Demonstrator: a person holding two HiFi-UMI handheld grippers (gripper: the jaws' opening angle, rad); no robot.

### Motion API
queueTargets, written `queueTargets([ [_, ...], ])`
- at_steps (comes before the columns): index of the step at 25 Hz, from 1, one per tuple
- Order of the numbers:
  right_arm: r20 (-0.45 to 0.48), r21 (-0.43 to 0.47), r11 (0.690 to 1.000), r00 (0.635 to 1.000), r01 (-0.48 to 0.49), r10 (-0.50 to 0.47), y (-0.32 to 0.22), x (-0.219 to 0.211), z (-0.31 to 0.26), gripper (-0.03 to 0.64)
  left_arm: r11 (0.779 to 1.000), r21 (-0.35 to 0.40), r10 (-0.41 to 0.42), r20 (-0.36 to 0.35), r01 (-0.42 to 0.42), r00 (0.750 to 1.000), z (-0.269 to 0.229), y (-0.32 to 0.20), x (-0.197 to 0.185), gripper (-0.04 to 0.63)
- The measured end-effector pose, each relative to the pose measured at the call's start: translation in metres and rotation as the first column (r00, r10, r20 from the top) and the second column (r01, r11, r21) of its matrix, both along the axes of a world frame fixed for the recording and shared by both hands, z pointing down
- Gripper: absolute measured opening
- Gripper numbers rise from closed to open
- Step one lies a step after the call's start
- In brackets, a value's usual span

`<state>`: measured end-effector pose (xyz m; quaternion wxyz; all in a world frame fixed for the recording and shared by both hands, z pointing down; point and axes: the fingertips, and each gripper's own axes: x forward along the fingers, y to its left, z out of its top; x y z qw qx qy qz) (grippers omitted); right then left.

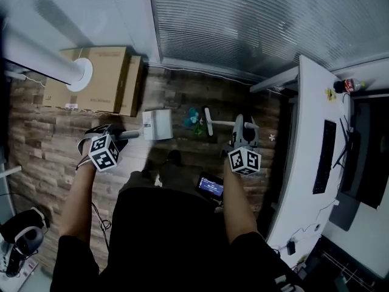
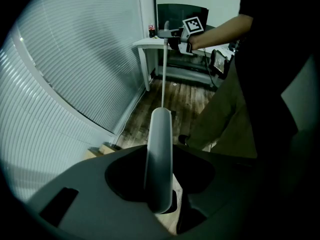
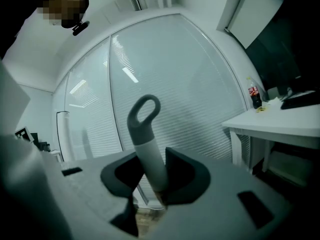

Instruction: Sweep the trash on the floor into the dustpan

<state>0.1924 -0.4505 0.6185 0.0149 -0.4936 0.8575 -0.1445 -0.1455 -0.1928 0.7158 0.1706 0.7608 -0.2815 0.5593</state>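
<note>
Wooden floor (image 1: 42, 140); white desk (image 1: 307, 132); blinds (image 1: 273, 23)

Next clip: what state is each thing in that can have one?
Left claw: shut on dustpan handle.
Right claw: shut on broom handle.
Dustpan: held low, no trash visible inside.
Broom: head low beside the trash.
Trash: on the floor, unswept.
Bottle: upright on the desk.

dim room, soft glare on blinds (image 1: 261, 23), fisheye edges, slight blur
</note>
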Motion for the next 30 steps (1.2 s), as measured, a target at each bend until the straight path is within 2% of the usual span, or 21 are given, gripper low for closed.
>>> queueTargets([
  [3, 0.014, -0.020, 1.000, 1.000, -0.003, 0.003, 0.007, -0.013, 0.001, 0.112, 1.000, -0.014, -0.005, -0.018, 0.005, 1.000, 0.000, 0.002, 0.005, 0.115],
  [8, 0.041, -0.066, 0.998, 0.999, 0.015, -0.012, 0.023, -0.047, 0.007, 0.126, 1.000, 0.004, -0.005, -0.027, 0.005, 1.000, -0.001, 0.003, 0.001, 0.115],
  [14, 0.052, -0.100, 0.993, 0.997, 0.066, -0.061, 0.053, -0.086, 0.014, 0.138, 1.000, 0.017, -0.009, -0.051, 0.010, 0.999, -0.001, 0.008, 0.000, 0.115],
  [24, 0.118, -0.127, 0.988, 0.990, 0.085, -0.070, 0.086, -0.117, 0.010, 0.150, 1.000, 0.013, -0.014, -0.082, 0.015, 0.997, -0.001, 0.021, 0.004, 0.115],
  [30, 0.176, -0.148, 0.976, 0.975, 0.161, -0.134, 0.112, -0.150, 0.007, 0.153, 1.000, 0.020, -0.018, -0.101, 0.020, 0.995, -0.001, 0.022, 0.001, 0.115],
])
